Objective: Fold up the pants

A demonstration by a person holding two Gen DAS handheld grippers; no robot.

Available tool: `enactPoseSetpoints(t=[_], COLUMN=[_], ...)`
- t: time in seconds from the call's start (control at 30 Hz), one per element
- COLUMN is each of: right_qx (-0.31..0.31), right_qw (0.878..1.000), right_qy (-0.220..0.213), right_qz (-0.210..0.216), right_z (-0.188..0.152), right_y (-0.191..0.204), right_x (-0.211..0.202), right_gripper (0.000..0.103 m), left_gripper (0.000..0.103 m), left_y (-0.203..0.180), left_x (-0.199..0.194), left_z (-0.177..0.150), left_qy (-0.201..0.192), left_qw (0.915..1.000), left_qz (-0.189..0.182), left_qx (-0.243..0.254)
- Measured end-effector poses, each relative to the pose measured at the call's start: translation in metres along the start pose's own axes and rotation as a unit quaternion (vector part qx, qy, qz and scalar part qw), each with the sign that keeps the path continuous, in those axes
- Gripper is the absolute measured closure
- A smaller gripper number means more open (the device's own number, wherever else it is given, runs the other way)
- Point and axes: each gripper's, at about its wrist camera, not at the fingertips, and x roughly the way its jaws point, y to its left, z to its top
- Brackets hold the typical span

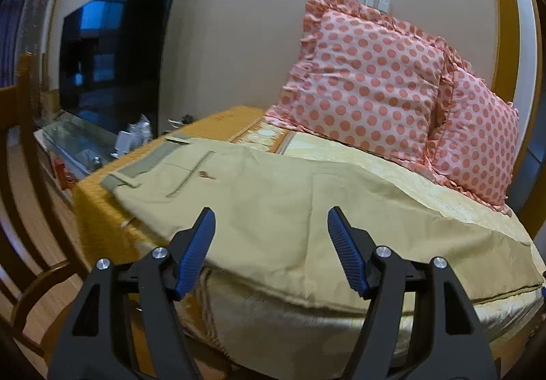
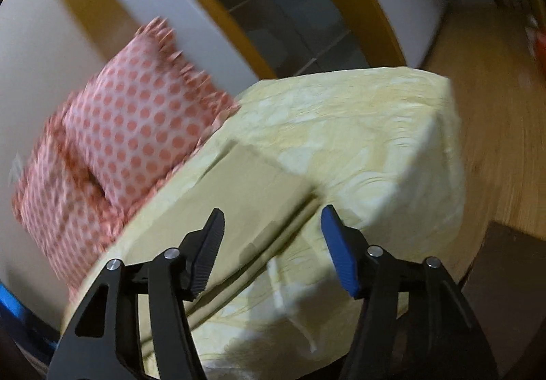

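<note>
Beige khaki pants (image 1: 273,206) lie flat across the bed, waistband and back pocket at the far left, legs running right to the bed's near edge. My left gripper (image 1: 271,219) is open and empty, just above the pants' middle. In the right wrist view the leg end with its hem (image 2: 252,206) lies on the yellow bedspread (image 2: 368,141). My right gripper (image 2: 273,219) is open and empty, hovering over the hem end.
Two pink polka-dot pillows (image 1: 368,79) lean against the wall at the bed's head; they also show in the right wrist view (image 2: 136,127). A dark TV (image 1: 116,52) and a glass shelf with small items stand left. Wood floor (image 2: 498,141) lies beyond the bed's corner.
</note>
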Motion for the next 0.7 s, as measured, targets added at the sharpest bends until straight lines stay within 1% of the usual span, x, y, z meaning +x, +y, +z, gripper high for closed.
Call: enactPoseSetpoints(t=[0.03,0.07,0.1,0.13,0.2,0.27,0.3,0.33,0.37,0.4,0.47,0.5,0.53,0.6,0.63,0.67,0.7], right_qx=[-0.011,-0.013,-0.011,-0.006,0.016,0.033,0.033,0.03,0.022,0.014,-0.021,-0.047,-0.067,-0.105,-0.133,-0.151,-0.181], right_qw=[1.0,1.0,0.999,0.999,0.998,0.996,0.996,0.996,0.996,0.994,0.99,0.984,0.979,0.963,0.946,0.935,0.915], right_qy=[0.005,0.009,0.01,0.002,-0.015,-0.026,-0.032,-0.033,-0.031,-0.025,-0.024,-0.026,-0.026,-0.011,0.012,0.03,0.06], right_qz=[0.009,0.019,0.033,0.042,0.066,0.08,0.082,0.074,0.082,0.108,0.136,0.168,0.19,0.249,0.294,0.318,0.356], right_z=[-0.005,-0.008,-0.011,-0.014,-0.015,-0.014,-0.011,-0.01,-0.008,-0.005,0.004,0.007,0.007,0.002,-0.009,-0.018,-0.039], right_y=[0.006,0.008,0.008,0.006,-0.002,-0.008,-0.006,-0.003,0.001,0.007,0.037,0.064,0.085,0.137,0.178,0.201,0.238], right_x=[0.001,0.002,0.002,0.002,0.004,0.011,0.012,0.011,0.011,0.012,0.009,0.004,0.001,-0.005,-0.006,-0.007,-0.007], right_gripper=[0.052,0.06,0.063,0.065,0.072,0.094,0.094,0.094,0.097,0.097,0.097,0.097,0.097,0.097,0.097,0.097,0.097], left_gripper=[0.035,0.035,0.035,0.035,0.035,0.033,0.033,0.032,0.03,0.03,0.025,0.024,0.023,0.023,0.023,0.023,0.023], left_y=[0.0,0.001,0.003,0.005,0.01,0.014,0.016,0.018,0.018,0.018,0.016,0.014,0.014,0.015,0.016,0.017,0.018], left_x=[0.006,0.015,0.023,0.032,0.044,0.051,0.053,0.055,0.055,0.055,0.056,0.056,0.056,0.056,0.054,0.053,0.05], left_z=[0.0,-0.001,-0.002,-0.005,-0.012,-0.018,-0.02,-0.023,-0.024,-0.025,-0.027,-0.027,-0.027,-0.026,-0.026,-0.025,-0.024], left_qy=[0.006,0.015,0.023,0.034,0.052,0.063,0.065,0.065,0.061,0.059,0.056,0.054,0.053,0.051,0.048,0.047,0.044], left_qw=[1.0,0.9999,0.9997,0.9993,0.9984,0.9975,0.9972,0.9971,0.9974,0.9977,0.998,0.9981,0.9982,0.9982,0.9981,0.998,0.9977], left_qz=[0.0,0.0,0.002,0.006,0.009,0.005,0.003,-0.001,-0.002,-0.003,-0.005,-0.003,-0.002,-0.003,-0.006,-0.008,-0.012], left_qx=[-0.003,-0.007,-0.01,-0.014,-0.022,-0.032,-0.036,-0.039,-0.037,-0.034,-0.029,-0.027,-0.026,-0.031,-0.037,-0.042,-0.05])
